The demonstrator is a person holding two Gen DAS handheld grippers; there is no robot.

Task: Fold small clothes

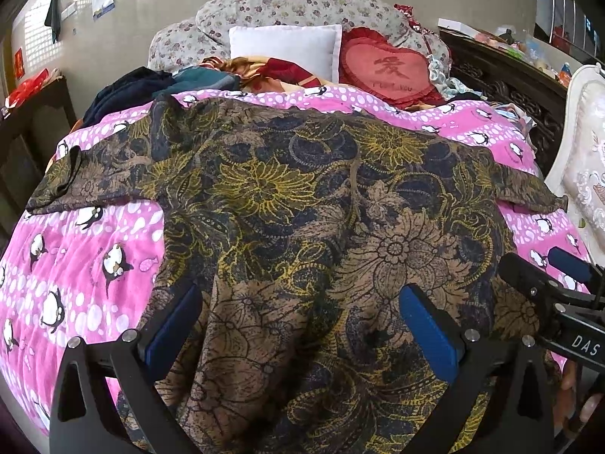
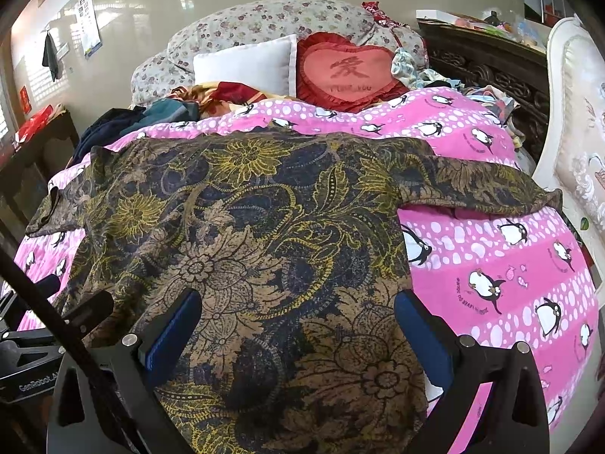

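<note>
Flat on the pink penguin quilt [image 1: 94,276] lies the shirt [image 1: 302,208], a dark floral top in navy, tan and yellow, spread open with its hem toward the cameras and its shoulders toward the pillows. Its long axis runs from the near edge of the bed up toward the headboard, while the two sleeves stretch sideways across that axis: one sleeve [image 1: 75,178] reaches to the left edge of the quilt, the other sleeve [image 2: 491,189] to the right, near the white padded chair [image 2: 578,113]. Both tools sit low over the hem end. The left gripper [image 1: 302,325] has its blue-padded fingers [image 1: 427,333] spread wide, with cloth lying between them and nothing pinched. The right gripper [image 2: 298,329] is likewise spread wide, its left finger over the fabric and its right finger [image 2: 419,333] at the shirt's side edge, where cloth meets quilt. Beyond the shirt lie a white pillow [image 1: 283,49], a red heart cushion [image 2: 351,72] and a heap of dark clothes [image 1: 128,90] at the left.
</note>
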